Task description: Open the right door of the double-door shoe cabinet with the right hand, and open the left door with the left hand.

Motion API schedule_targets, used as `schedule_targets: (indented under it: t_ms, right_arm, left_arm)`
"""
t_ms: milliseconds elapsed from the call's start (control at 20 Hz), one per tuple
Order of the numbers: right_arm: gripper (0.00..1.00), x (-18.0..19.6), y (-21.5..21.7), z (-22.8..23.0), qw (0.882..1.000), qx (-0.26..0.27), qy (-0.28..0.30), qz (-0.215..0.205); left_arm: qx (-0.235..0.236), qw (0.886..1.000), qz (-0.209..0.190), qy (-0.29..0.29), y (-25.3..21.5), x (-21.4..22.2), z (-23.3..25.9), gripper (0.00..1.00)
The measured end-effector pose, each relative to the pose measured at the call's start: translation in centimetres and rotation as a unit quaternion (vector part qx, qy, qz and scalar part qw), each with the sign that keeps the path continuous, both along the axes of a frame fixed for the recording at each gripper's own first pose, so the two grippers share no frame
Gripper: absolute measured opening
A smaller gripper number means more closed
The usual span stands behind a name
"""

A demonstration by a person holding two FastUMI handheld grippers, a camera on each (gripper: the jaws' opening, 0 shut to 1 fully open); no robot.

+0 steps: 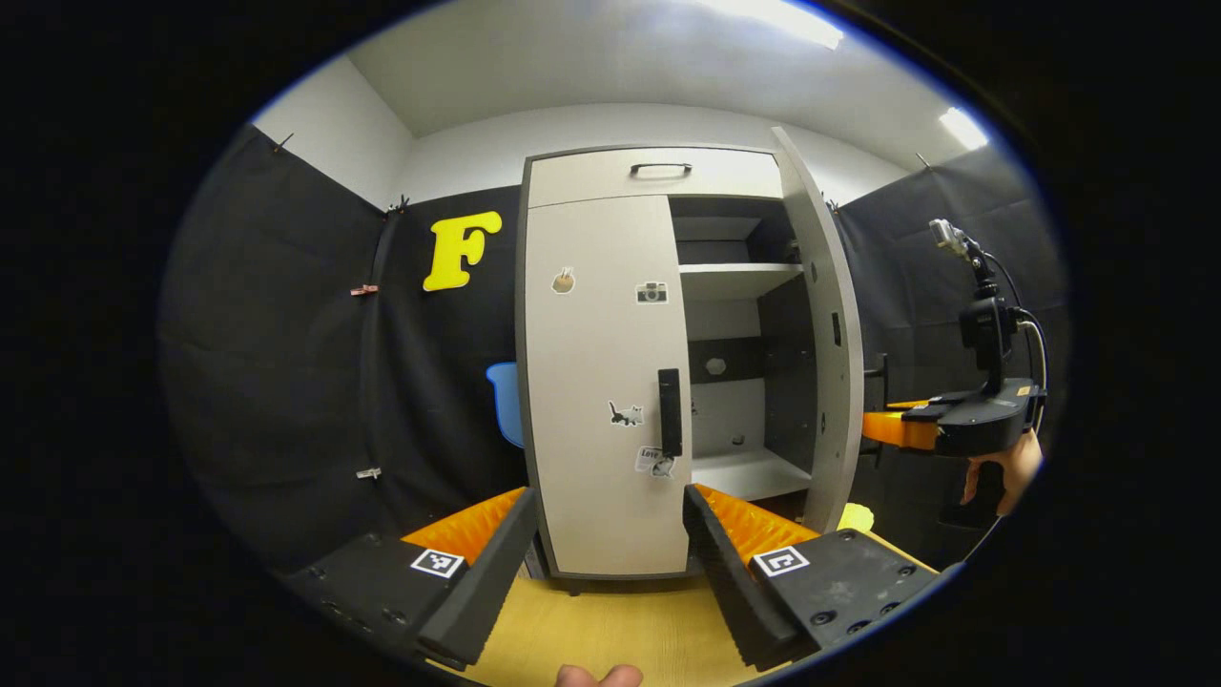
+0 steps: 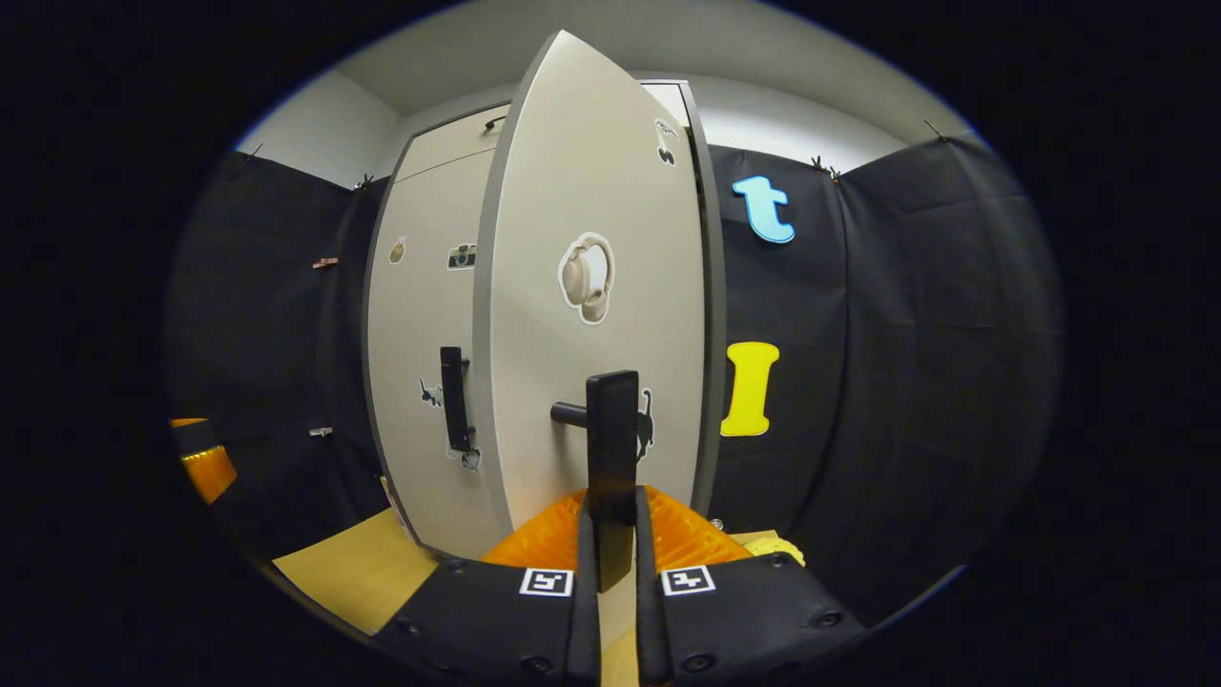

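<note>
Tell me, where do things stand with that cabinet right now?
Right gripper shut on right door handle, right door swung open. Left gripper open, short of closed left door. Nothing blocking.

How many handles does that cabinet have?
3: a drawer handle on top, a vertical handle on the closed left door, and the open right door's handle, clamped in the right gripper.
</note>
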State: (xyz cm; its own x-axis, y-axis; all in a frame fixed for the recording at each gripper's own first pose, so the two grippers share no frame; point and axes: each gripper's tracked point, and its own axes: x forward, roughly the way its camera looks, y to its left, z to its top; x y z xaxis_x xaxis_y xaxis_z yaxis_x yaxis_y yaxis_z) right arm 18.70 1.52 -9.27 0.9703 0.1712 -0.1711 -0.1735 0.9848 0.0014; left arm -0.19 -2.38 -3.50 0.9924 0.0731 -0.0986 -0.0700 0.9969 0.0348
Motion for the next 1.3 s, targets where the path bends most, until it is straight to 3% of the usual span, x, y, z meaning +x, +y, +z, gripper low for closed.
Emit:
schedule_targets:
  t_ms: [350,500,550,600,700,800,850,1150,1200,1300]
  right_arm:
    - [0.21,0.1,-4.2,0.6,0.998,-0.021,-0.015,-0.064]
    - [0.15,-0.2,-6.2,0.5,0.997,-0.005,-0.009,-0.082]
    - [0.06,-0.5,-7.0,0.4,0.996,-0.001,-0.006,-0.091]
    - [0.15,-0.7,-8.0,0.6,0.995,0.000,-0.008,-0.100]
    - [0.16,-1.5,-8.2,0.3,0.996,0.020,0.001,-0.084]
    - [0.33,-1.6,-8.5,0.0,0.997,0.009,0.005,-0.082]
    - [0.36,-1.7,-8.7,0.1,0.997,0.000,0.000,-0.081]
    - [0.37,-2.0,-8.8,0.7,0.995,-0.008,-0.011,-0.095]
    - [0.39,-2.3,-9.2,0.8,0.995,-0.009,-0.012,-0.099]
    - [0.53,-2.6,-9.5,1.4,0.994,-0.009,-0.018,-0.104]
  left_arm:
    - [0.003,1.000,-0.023,-0.003,-1.9,0.7,0.3,0.94]
    - [0.002,0.999,-0.032,-0.003,-3.0,1.2,0.4,0.94]
    - [0.003,0.999,-0.035,-0.003,-3.3,1.4,0.5,0.94]
    - [0.004,0.999,-0.038,-0.004,-3.5,1.5,0.5,0.94]
    - [0.004,0.999,-0.041,-0.003,-3.9,1.9,0.4,0.94]
    - [0.003,0.999,-0.044,0.001,-4.3,2.3,0.2,0.94]
    - [0.004,0.999,-0.044,0.001,-4.5,2.5,0.3,0.94]
    - [0.009,0.999,-0.042,0.001,-5.0,3.8,0.4,0.94]
    - [0.010,0.999,-0.043,0.000,-5.0,4.2,0.5,0.94]
    - [0.012,0.999,-0.046,-0.006,-5.4,5.3,0.7,0.94]
